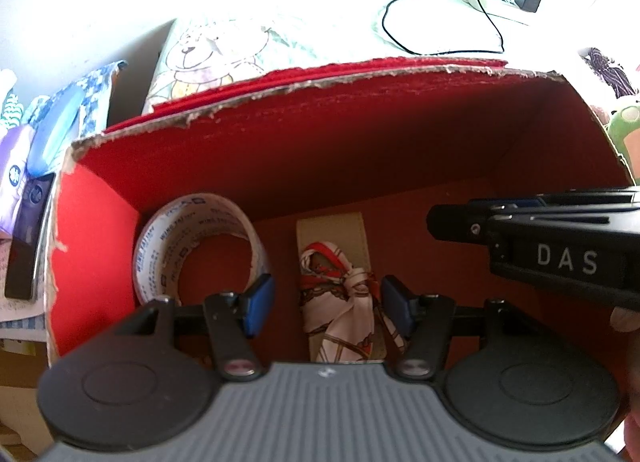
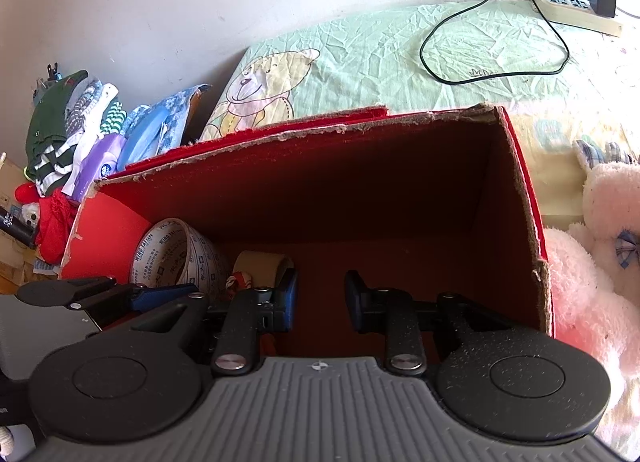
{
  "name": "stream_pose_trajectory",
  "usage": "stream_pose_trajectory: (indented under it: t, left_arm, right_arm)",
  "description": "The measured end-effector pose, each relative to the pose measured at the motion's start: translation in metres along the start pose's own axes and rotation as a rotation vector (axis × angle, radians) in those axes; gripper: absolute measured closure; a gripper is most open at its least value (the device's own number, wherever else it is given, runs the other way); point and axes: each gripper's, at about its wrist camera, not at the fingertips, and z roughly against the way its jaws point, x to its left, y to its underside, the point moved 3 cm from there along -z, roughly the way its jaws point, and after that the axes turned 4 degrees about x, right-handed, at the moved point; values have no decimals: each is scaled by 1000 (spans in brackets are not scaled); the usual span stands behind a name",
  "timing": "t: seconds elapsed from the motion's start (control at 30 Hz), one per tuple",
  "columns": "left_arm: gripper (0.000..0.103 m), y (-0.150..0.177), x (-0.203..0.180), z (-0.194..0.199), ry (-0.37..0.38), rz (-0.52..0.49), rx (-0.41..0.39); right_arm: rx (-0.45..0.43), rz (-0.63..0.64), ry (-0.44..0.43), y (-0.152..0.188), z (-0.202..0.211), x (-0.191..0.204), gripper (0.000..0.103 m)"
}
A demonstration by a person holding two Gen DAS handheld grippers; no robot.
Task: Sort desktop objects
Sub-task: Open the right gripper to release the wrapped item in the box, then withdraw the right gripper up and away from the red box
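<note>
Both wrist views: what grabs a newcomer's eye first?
The red box with torn cardboard edges fills both views, its inside open to the cameras. On its floor, a tape roll leans in the left corner, with a knotted red-and-white scarf on a beige strip beside it. Both grippers, left and right, are open and empty over the box.

red box (image 1: 360, 133), red-white patterned scarf (image 1: 340, 302)

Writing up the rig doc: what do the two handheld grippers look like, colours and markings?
Both look the same build: a grey ribbed body, two round black discs at the sides, black linkage arms with silver pivot pins, and blue finger pads. Left gripper and right gripper match. The right gripper's side, seen in the left view, carries white "DAS" lettering. No cables or sleeves show.
</note>
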Motion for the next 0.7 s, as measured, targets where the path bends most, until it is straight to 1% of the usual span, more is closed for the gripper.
stream_pose_trajectory:
  t: [0.03,0.17,0.27,0.33,0.4,0.43,0.5,0.63,0.7]
  left_arm:
    - [40,-8,4,-2,-1,-2,-1]
    - [40,-8,2,0,-8,-8,-2]
    - [39,-8,2,4,-6,-7,-26]
    - [39,-8,-1,6,-20,-17,-40]
    - [39,-7,-4,10,-34,-14,-52]
    - [38,-8,-7,21,-41,-6,-61]
    - [34,-7,-11,31,-70,10,-100]
    - [33,-6,-22,58,-101,40,-156]
    - [33,-4,-33,72,-109,62,-178]
  right_arm:
    - [-3,-3,-1,0,0,1,74]
    - [-11,-13,0,0,0,1,74]
    - [-19,-12,3,0,0,2,74]
    - [-11,-13,-4,-1,0,1,74]
    - [-25,-14,-15,-1,3,1,74]
    - [-42,-16,-22,0,6,1,74]
    - [-72,-21,-28,1,15,-2,74]
    - [-126,18,-58,5,39,-2,74]
    - [-148,11,-88,7,52,-6,74]
